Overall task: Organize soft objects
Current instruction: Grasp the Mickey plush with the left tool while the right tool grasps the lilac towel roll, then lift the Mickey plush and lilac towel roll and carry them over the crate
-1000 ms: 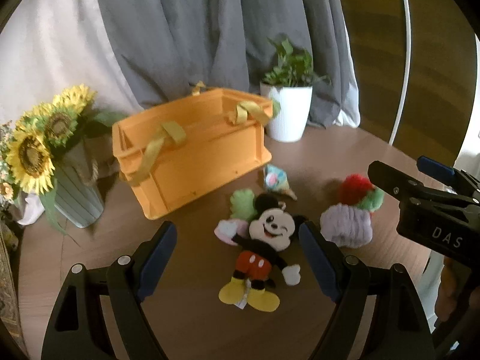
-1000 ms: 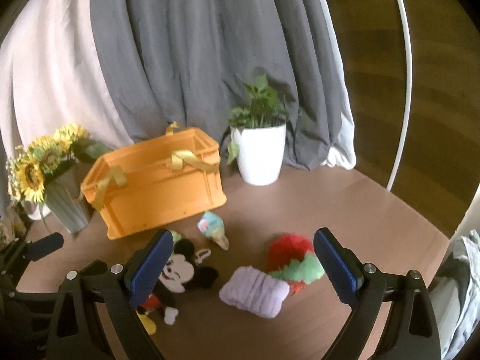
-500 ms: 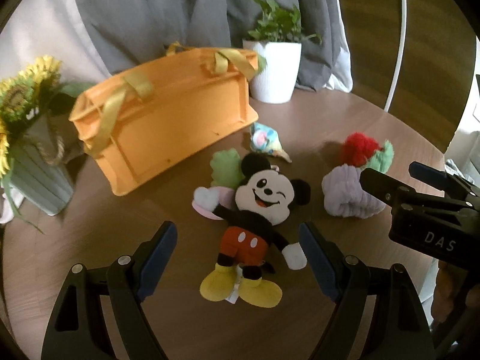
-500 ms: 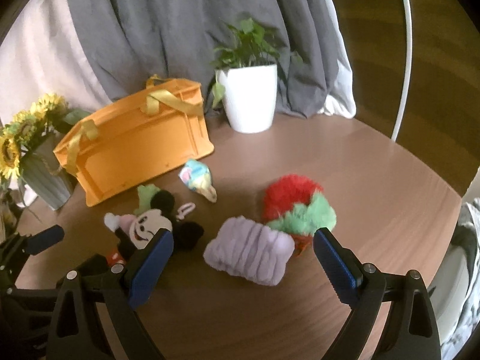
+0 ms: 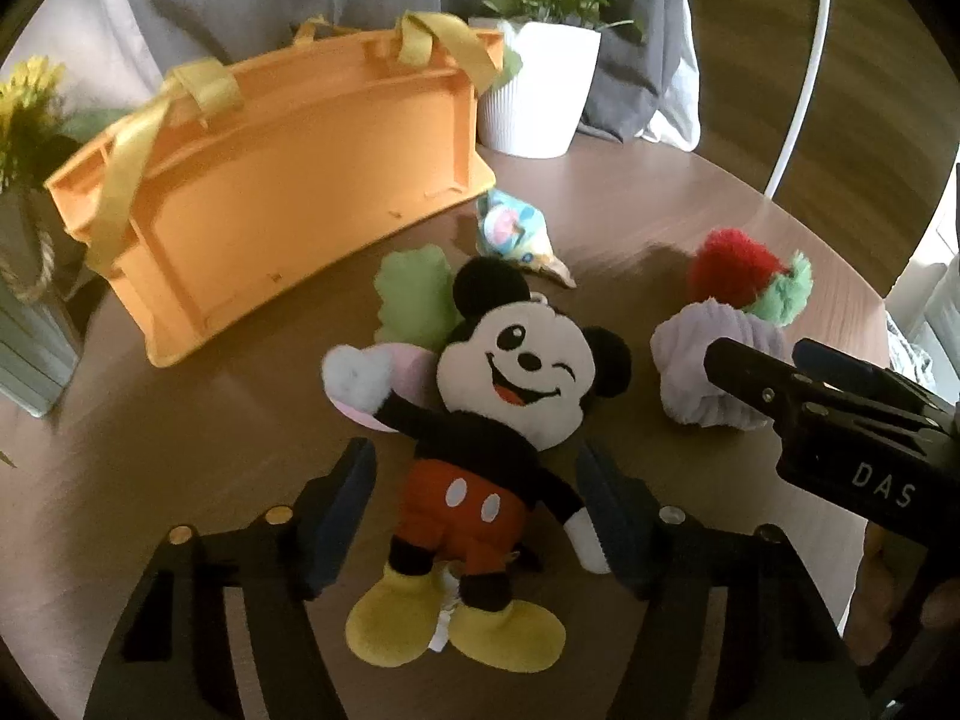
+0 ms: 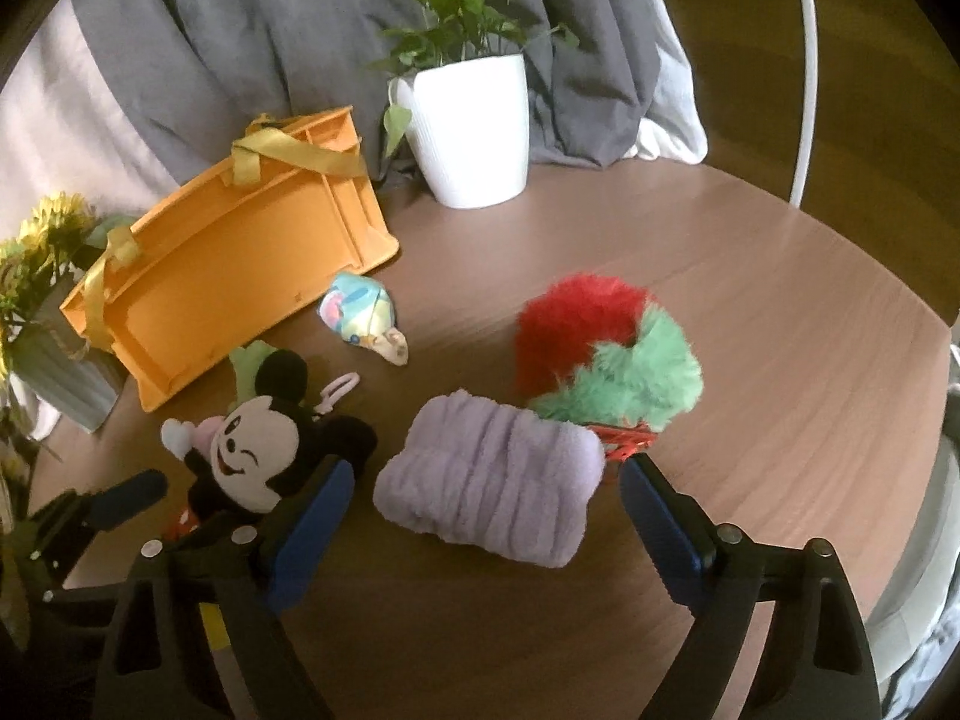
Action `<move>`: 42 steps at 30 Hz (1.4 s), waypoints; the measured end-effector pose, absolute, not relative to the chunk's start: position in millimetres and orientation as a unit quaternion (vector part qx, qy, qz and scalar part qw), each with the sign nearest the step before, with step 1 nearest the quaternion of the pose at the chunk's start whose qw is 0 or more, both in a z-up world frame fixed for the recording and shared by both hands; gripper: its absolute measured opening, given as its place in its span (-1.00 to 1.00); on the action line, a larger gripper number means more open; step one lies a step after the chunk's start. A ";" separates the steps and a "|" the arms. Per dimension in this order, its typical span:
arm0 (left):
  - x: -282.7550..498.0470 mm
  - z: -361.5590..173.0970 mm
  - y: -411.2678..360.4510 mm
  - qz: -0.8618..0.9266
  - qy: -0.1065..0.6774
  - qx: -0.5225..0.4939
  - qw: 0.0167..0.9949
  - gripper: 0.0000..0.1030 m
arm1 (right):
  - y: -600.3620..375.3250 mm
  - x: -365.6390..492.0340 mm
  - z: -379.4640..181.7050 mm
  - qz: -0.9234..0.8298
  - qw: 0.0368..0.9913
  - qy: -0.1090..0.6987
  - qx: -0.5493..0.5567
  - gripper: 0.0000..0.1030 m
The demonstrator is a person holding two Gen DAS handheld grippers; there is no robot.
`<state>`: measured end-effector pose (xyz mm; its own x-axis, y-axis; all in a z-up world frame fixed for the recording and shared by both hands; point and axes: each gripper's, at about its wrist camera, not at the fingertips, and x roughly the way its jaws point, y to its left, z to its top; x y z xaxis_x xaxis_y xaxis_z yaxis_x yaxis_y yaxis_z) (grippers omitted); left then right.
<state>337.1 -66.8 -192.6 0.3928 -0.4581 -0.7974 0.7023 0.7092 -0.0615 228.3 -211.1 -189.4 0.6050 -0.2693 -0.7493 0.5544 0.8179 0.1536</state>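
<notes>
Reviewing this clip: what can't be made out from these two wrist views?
- Inside of the orange basket: both views show only its outer wall.
- Mouse plush legs, right wrist view: behind the right gripper's fingers.
- Green and pink pieces, left wrist view: partly under the plush.
- Sunflowers: blurred, cut by the left edge.

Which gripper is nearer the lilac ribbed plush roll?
Right. The right gripper has its open fingers on either side of the lilac ribbed plush roll; the left gripper straddles the mouse plush toy beside it.
</notes>
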 end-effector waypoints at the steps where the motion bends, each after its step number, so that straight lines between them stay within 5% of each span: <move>1: 337.7 -194.0 -67.1 -0.353 0.427 0.142 0.820 0.21 | -211.3 229.1 -190.8 -0.234 0.875 0.378 0.189 0.70; 13: 329.4 -200.0 -64.8 -0.345 0.438 0.115 0.822 -0.22 | -214.9 227.6 -199.3 -0.219 0.871 0.393 0.198 0.22; 21: 313.0 -197.2 -61.5 -0.317 0.442 0.082 0.835 -0.24 | -216.4 221.7 -196.3 -0.184 0.876 0.405 0.188 -0.44; 42: 281.4 -130.2 -50.2 -0.238 0.373 0.028 0.896 -0.24 | -217.1 215.0 -133.3 -0.085 0.914 0.374 0.135 -0.48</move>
